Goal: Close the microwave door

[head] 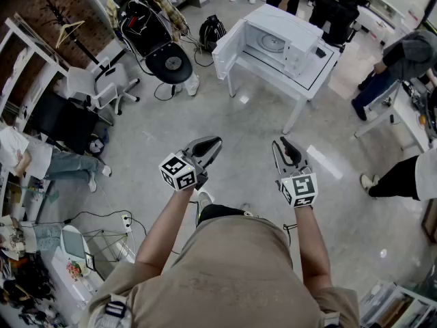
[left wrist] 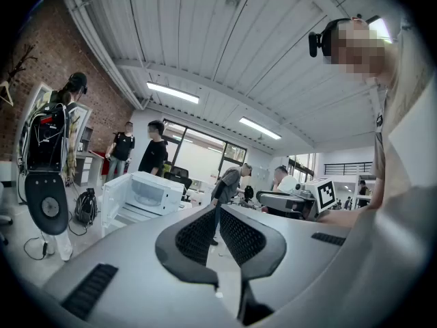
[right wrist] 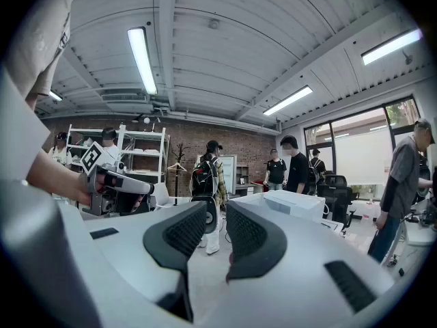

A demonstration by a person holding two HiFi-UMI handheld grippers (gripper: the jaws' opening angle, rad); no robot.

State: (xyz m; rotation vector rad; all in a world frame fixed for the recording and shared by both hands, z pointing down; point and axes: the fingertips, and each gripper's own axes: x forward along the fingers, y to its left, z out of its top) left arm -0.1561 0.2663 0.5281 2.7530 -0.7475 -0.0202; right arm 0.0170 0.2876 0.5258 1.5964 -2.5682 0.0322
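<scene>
The left gripper [head: 208, 146] is held level over the floor, its jaws brought together and nothing gripped. Ahead of it and well apart, the door [head: 228, 49] is seen swung wide open at the left of the microwave [head: 287, 43], which is set on a white table [head: 308, 91]. The right gripper [head: 287, 147] is held beside the left one, its jaws parted by a narrow gap and empty. The door is not yet reached, so the risk is judged to lie in the push: given too hard or too near the hinge, the microwave may be slid on the table, or the door bounced back unlatched.
</scene>
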